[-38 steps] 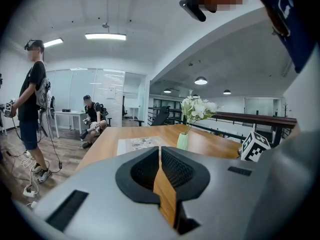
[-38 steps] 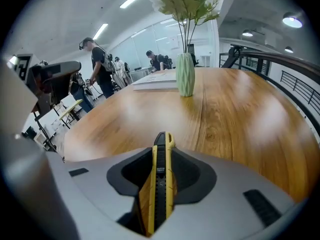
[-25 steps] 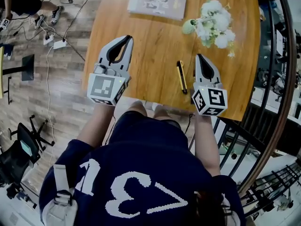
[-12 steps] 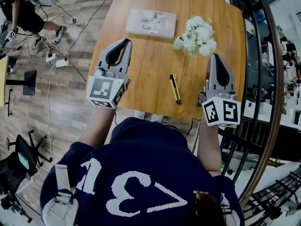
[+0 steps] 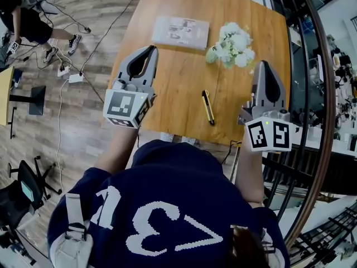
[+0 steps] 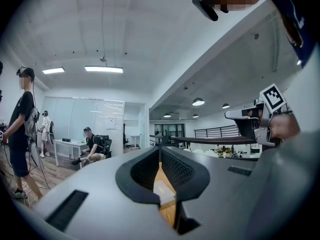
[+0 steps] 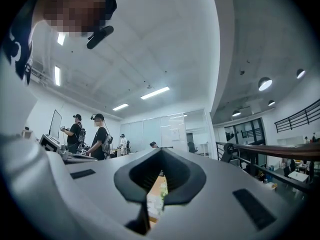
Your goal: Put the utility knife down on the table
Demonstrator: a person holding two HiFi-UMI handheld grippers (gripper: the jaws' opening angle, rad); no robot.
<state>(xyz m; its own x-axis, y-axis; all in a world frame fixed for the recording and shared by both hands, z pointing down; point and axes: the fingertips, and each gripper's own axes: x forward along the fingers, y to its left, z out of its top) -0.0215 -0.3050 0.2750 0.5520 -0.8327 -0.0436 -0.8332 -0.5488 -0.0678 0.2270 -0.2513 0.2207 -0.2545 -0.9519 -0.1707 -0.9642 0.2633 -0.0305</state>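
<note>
The utility knife (image 5: 207,106), yellow and black, lies flat on the wooden table (image 5: 178,77) near its front edge, free of both grippers. My left gripper (image 5: 150,49) is held above the table's left side, shut and empty, its tips meeting in the left gripper view (image 6: 159,151). My right gripper (image 5: 263,64) hangs over the table's right edge, to the right of the knife and well above it. It is shut with nothing between the jaws. The right gripper view (image 7: 161,151) looks out level across the room.
A grey booklet (image 5: 180,31) lies at the far side of the table, with a bunch of white flowers (image 5: 231,43) to its right. A dark curved railing (image 5: 319,121) runs close along the right. Cables (image 5: 67,66) and another person (image 5: 22,10) are on the floor at left.
Both grippers have risen away from the table, the right one more and swinging rightward off the knife. The knife stays lying on the table.
</note>
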